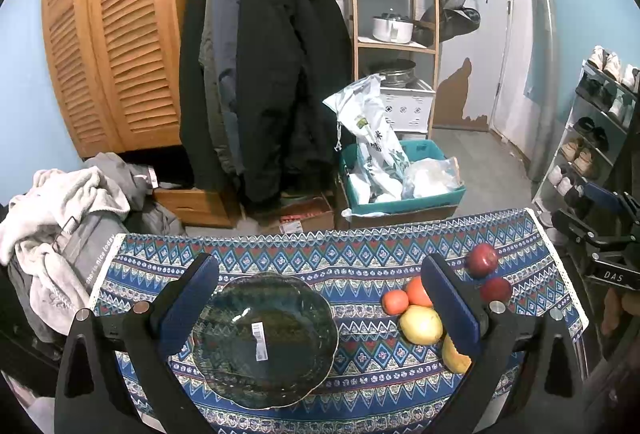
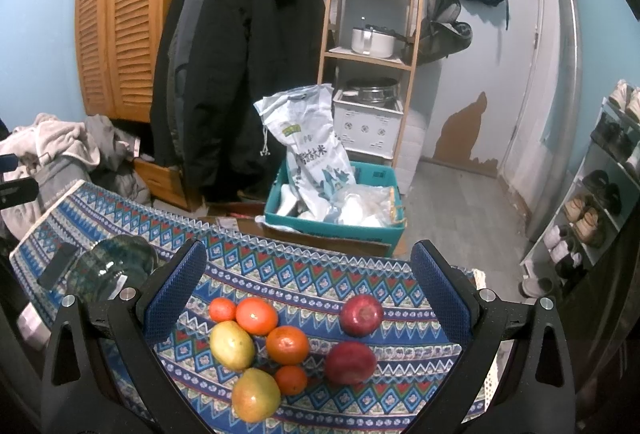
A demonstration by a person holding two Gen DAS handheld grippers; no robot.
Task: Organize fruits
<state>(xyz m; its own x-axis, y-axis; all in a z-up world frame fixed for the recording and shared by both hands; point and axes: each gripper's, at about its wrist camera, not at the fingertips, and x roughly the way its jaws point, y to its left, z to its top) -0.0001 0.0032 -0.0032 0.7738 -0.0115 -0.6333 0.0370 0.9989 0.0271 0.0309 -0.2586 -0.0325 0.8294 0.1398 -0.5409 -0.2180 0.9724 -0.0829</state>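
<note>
A dark green glass bowl [image 1: 264, 338] with a white sticker sits empty on the patterned tablecloth [image 1: 360, 258], framed by my open left gripper [image 1: 318, 264], which holds nothing. Right of it lie the fruits. In the right wrist view, several oranges [image 2: 256, 315], two yellow-green fruits [image 2: 232, 345] and two red apples [image 2: 361, 315] lie loose on the cloth [image 2: 300, 274]. My right gripper [image 2: 310, 250] hangs open above them, touching none. The bowl [image 2: 112, 270] shows at that view's left. The left finger [image 1: 452, 306] partly hides one yellow fruit [image 1: 454, 356].
Beyond the table's far edge stand a teal crate [image 2: 336, 230] holding a rice bag, hanging dark coats [image 1: 260, 74] and a wooden shelf [image 1: 394, 46]. A heap of clothes [image 1: 60, 218] lies left and a shoe rack [image 2: 592, 210] right. A dark flat object [image 2: 58, 266] lies beside the bowl.
</note>
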